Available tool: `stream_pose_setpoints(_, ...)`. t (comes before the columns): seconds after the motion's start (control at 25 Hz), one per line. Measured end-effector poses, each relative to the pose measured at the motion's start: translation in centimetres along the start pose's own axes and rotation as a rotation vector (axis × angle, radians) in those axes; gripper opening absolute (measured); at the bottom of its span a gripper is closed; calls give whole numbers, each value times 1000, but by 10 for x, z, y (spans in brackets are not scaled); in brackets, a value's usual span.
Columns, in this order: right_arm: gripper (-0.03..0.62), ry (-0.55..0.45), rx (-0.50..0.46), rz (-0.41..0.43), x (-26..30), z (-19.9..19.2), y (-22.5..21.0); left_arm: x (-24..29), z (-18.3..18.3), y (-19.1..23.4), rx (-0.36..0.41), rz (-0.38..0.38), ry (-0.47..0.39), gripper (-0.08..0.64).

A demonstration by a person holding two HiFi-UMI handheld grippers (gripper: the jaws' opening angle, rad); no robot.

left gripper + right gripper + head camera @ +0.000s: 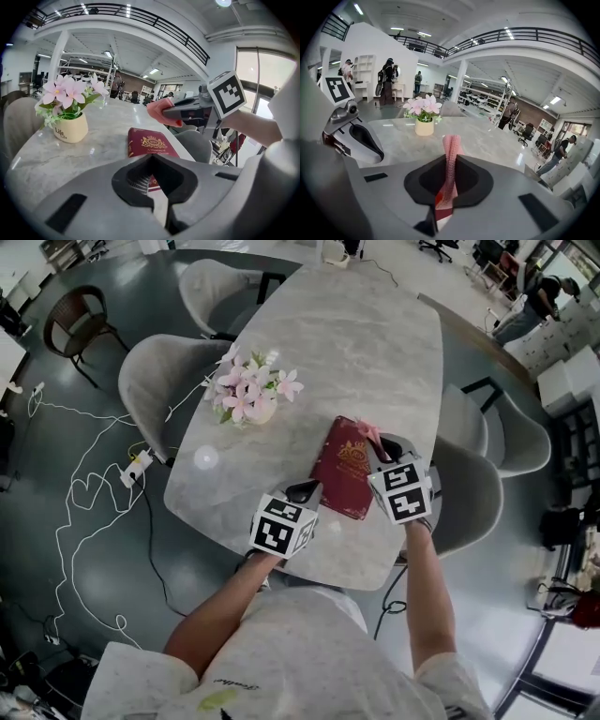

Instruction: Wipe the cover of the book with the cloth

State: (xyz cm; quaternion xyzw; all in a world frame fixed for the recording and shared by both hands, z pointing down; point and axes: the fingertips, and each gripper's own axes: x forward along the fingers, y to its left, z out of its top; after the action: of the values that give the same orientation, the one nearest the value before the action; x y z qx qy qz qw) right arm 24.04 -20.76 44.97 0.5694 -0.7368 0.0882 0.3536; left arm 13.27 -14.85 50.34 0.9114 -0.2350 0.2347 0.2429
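A dark red book with a gold crest lies flat on the marble table, near its front edge. My right gripper hovers over the book's far right corner, shut on a pink cloth. In the right gripper view the cloth stands folded between the jaws. From the left gripper view, that gripper and its cloth hang above the book. My left gripper is shut and holds nothing, its tips at the book's near left corner. I cannot tell whether it touches the book.
A cream pot of pink flowers stands to the book's left. Grey chairs ring the table. Cables and a white power strip lie on the floor at the left. People stand far off in the right gripper view.
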Motion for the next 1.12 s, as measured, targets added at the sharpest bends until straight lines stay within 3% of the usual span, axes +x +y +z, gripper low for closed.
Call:
stream_pose_setpoints(0.44, 18, 52, -99, 57, 66, -13, -4, 6, -6, 23, -58, 90, 19, 7)
stream_pose_setpoints(1.12, 18, 97, -68, 143, 83, -38, 27, 7, -10, 25, -56, 99, 30, 8)
